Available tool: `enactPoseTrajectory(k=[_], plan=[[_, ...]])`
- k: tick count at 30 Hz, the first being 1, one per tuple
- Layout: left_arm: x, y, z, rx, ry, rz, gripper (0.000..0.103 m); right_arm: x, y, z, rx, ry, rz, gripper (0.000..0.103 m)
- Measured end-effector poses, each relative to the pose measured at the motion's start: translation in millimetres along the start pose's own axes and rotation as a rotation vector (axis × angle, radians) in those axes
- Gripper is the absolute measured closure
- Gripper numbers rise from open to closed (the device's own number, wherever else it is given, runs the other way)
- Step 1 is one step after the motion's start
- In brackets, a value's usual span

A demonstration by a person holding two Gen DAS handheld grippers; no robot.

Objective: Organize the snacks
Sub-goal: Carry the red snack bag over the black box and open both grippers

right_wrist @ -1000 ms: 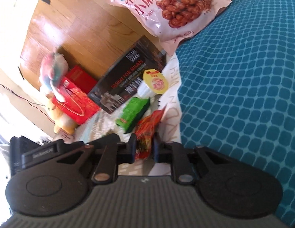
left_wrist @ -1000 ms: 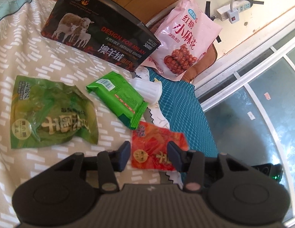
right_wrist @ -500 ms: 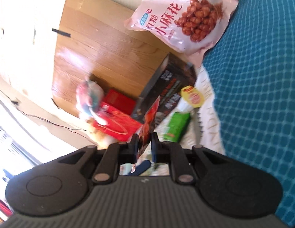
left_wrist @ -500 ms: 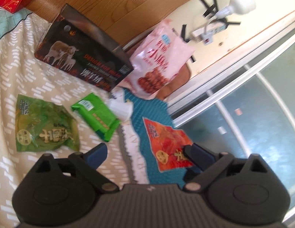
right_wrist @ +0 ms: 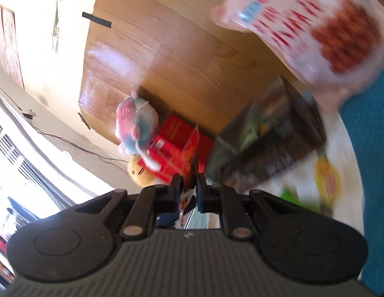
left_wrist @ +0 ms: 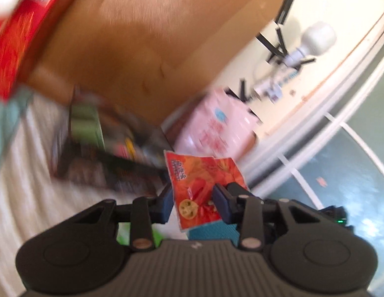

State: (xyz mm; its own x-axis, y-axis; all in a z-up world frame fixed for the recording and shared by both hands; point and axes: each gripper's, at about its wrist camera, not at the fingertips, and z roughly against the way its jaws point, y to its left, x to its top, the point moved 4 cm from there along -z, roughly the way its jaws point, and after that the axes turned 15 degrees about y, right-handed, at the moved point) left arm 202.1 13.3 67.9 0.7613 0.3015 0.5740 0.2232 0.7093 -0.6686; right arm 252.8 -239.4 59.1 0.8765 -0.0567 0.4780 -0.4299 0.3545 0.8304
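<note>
Here both tools, right [right_wrist: 188,189] and closing left [left_wrist: 193,201], pinch the red packet [left_wrist: 201,190] edges

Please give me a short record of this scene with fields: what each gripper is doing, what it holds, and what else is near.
right gripper: shut on the red snack packet, seen edge-on
left gripper: jaws closing, the same red snack packet between them; whether the pads press it cannot be told
behind: dark box, blurred; pink snack bag; wooden board
also near: red box; plush toy
</note>
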Motion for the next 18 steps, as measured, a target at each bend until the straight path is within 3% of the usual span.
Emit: enactPoseTrajectory(k=[6,10,12,15,18], plan=[[60,32,-42,0.176,-0.012,0.039,0.068,51,-14,-59,-0.158,0.012,0.127,0.087],[74,50,-72,0.295,-0.011,0.059,0.065,58,-29,-92,-0.333,0.029,0.26,0.074],[77,55,-77,0.306,-0.008,0.051,0.063,55,-28,-105,-0.477,0.045,0.368,0.046],[73,52,-64,0.287,-0.048,0.033,0.061,47,-20,-95,-0.575,-0.034,0.481,0.043],[58,41,-34,0.248,-0.096,-0.013,0.061,37,-16,-63,-0.535,-0.08,0.472,0.043]])
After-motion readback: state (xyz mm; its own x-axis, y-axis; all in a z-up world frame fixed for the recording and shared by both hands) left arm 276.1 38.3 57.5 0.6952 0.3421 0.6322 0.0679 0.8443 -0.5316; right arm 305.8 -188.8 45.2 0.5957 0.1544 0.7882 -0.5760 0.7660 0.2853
